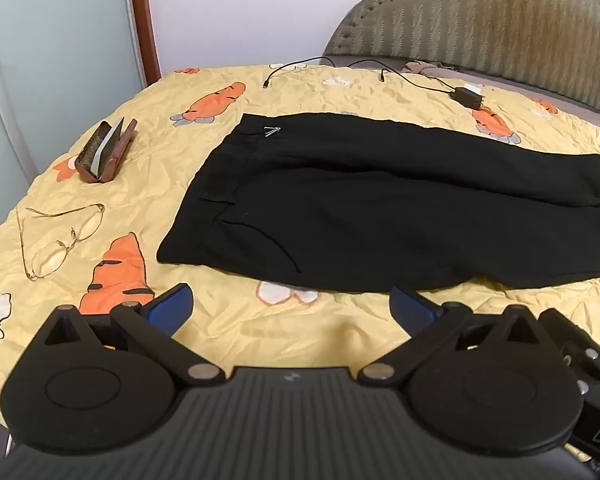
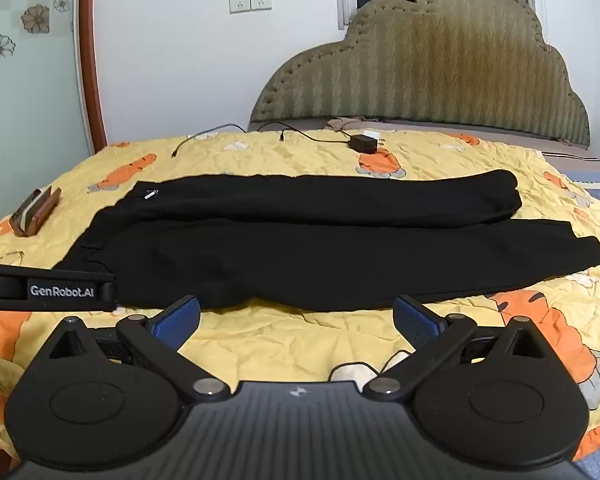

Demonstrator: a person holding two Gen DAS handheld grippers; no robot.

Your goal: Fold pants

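Jaws of the left gripper [image 1: 291, 307] stand wide apart, grasping nothing, above the yellow carrot-print bedspread [image 1: 236, 320]. Right gripper [image 2: 296, 318]: likewise released, nothing between the blue pads. Black pants [image 1: 380, 208] lie flat on the bed just beyond both, at 12 o'clock, waistband toward 9 o'clock, legs running toward 3 o'clock, not touched. Eyeglasses [image 1: 60, 240] at 10 o'clock, an open case [image 1: 106, 150] farther. Charger with cable [image 1: 466, 96] beyond the pants, near the headboard [image 1: 480, 20].
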